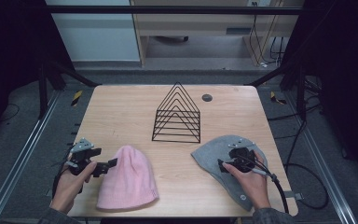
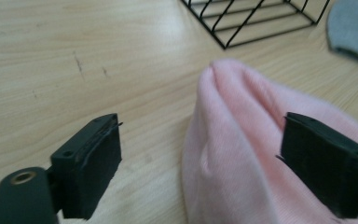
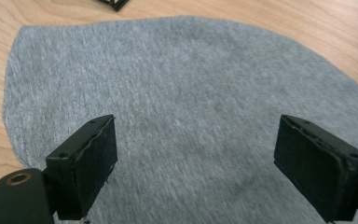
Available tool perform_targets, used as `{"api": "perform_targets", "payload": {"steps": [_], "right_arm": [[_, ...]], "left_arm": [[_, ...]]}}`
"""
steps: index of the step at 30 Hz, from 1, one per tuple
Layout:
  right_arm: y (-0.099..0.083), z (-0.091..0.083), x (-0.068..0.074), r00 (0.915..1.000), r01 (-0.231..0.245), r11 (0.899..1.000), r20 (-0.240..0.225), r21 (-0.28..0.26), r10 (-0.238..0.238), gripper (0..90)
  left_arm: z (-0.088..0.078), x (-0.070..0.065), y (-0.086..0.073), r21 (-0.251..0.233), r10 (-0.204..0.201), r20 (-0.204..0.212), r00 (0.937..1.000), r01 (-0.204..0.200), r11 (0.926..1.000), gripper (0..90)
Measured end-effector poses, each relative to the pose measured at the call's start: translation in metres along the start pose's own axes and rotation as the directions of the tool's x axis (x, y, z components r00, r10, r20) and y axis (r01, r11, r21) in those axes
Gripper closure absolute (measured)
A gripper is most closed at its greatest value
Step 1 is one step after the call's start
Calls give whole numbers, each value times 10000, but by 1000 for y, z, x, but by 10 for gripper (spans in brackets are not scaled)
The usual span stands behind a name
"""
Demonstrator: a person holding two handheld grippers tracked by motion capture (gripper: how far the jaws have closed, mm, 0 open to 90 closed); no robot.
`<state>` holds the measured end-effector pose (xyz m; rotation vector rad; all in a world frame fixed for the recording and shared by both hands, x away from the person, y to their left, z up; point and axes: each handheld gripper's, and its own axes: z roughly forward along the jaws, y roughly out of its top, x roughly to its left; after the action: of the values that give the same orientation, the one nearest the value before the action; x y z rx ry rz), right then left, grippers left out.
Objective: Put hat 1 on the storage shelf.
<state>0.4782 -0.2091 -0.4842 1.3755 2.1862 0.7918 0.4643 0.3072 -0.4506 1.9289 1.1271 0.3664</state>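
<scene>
High view shows your left gripper (image 1: 113, 162) and right gripper (image 1: 220, 164), jaws spread, holding nothing. Both the soft pink ribbed knit beanie (image 1: 129, 179) and the limp grey jersey beanie (image 1: 226, 161) will likely sag; pinch a fold near the crown.

In the left gripper view, the pink hat (image 2: 242, 154) runs off the bottom edge, the rack (image 2: 256, 21) is cut by the top edge, and the grey hat (image 2: 354, 28) by the right edge at upper right. In the right gripper view, the grey hat (image 3: 191, 102) runs off the bottom. In the high view, the right hand (image 1: 249, 179) covers part of the grey hat (image 1: 209, 156).
</scene>
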Motion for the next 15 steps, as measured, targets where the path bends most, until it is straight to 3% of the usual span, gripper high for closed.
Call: {"api": "perform_targets", "payload": {"steps": [2,3,8,15], "right_arm": [[0,-2,-1,10000,12,10000,60,-91,-11,146],[-2,-9,-4,9996,-289,9988,69,-394,291,162],[-4,-22,-7,9971,-765,9923,-54,-970,763,185],[-7,-21,-13,9967,-815,9919,-60,-976,813,181]], "left_arm": [[-1,1,4,-17,-30,-53,10000,30,10000,143],[2,1,17,383,117,-266,9996,-107,9992,159],[19,1,34,908,110,-212,9997,-91,9958,202],[31,-12,18,1451,424,-75,9991,-409,9886,263]]}}
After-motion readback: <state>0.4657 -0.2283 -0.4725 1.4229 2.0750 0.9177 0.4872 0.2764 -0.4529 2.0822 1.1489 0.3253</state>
